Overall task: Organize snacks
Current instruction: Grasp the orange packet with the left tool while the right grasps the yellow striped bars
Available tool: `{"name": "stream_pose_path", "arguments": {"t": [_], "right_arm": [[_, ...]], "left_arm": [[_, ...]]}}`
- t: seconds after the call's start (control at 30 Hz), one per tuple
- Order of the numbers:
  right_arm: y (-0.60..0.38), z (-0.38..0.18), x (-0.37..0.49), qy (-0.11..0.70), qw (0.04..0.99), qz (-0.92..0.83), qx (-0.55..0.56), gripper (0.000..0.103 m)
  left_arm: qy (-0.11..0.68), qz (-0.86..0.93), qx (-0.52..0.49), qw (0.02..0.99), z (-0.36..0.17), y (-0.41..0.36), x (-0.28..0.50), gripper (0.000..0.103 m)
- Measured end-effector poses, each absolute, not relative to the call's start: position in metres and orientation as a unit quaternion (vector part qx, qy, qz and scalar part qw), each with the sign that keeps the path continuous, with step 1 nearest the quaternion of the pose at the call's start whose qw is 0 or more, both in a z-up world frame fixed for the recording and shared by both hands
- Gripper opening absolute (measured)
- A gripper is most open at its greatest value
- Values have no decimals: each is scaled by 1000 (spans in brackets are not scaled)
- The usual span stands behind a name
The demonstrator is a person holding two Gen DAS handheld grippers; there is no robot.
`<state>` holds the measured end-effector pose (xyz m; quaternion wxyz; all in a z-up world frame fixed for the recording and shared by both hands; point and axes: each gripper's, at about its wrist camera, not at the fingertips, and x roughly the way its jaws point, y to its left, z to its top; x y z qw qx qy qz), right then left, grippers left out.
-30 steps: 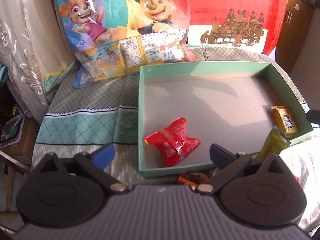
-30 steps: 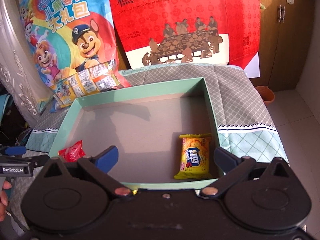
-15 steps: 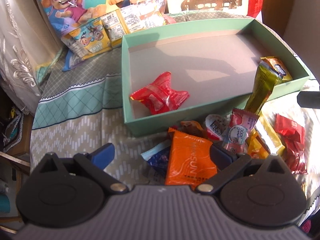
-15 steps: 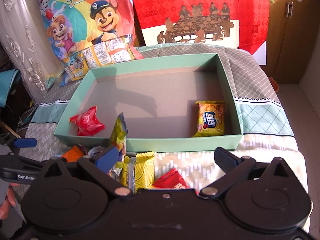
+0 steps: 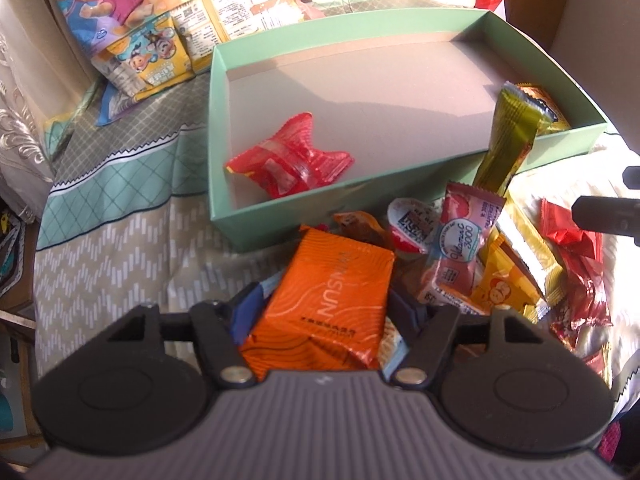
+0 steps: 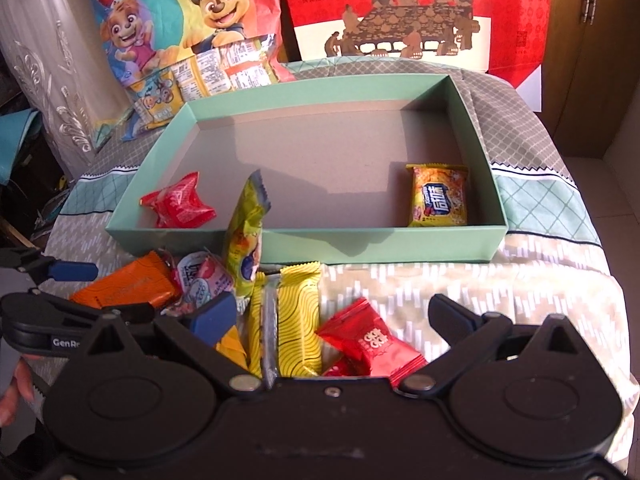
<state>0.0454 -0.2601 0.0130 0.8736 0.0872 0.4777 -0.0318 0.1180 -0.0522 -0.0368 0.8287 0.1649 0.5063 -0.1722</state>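
Observation:
A green box (image 5: 224, 128) on the patterned cloth holds a red candy packet (image 5: 290, 162) at its left and a yellow snack packet (image 6: 440, 196) at its right. In front of the box lies a pile of snacks. My left gripper (image 5: 326, 312) has its jaws closing on an orange packet (image 5: 332, 292) at the pile's left, with the blue pads against its two sides. My right gripper (image 6: 330, 316) hangs open above a yellow bar (image 6: 300, 312) and a red packet (image 6: 372, 340). A green-gold stick pack (image 6: 244, 236) leans on the box's front wall.
A cartoon snack bag (image 6: 192, 32) and a red gift bag (image 6: 420, 12) stand behind the box. A pink sachet (image 5: 460, 240) and a small jelly cup (image 5: 412, 224) lie in the pile. A wooden cabinet (image 6: 592, 40) stands at the right. A hand (image 6: 16, 392) shows at the lower left.
Both grippers drew back from the box and sank toward the snack pile. The left jaws went from wide open to closing on the orange packet. The right jaws stayed open.

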Motion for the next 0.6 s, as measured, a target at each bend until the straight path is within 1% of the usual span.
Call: {"name": "stream_pose_path", "arguments": {"t": [0.07,0.13,0.17,0.23,0.27,0.43,0.47,0.53,0.6], "right_arm": [[-257,11,46,477,874,-28,83,99],[-253,6,47,483,871,-26,79,82],[-251,3,47,487,870,-25,75,71],[-246,-4,50,497,865,-20,65,57],[-244,-7,51,501,863,-16,66,54],[-229,-26,61,532,844,11,73,55],[-225,-30,64,535,842,10,68,56],[-218,-37,69,540,839,4,58,60],[-214,-45,74,548,834,3,58,63]], "left_arm": [[504,-177,156,831,-37,-46,116,59],[502,-182,147,833,-38,-38,112,58],[500,-183,142,835,-37,-34,110,57],[500,-184,126,837,-36,-23,107,57],[501,-184,116,837,-36,-16,106,57],[516,-162,104,834,-45,10,104,57],[519,-163,95,834,-47,17,104,59],[521,-161,84,834,-45,23,106,59],[515,-151,92,839,-43,24,107,60]]}}
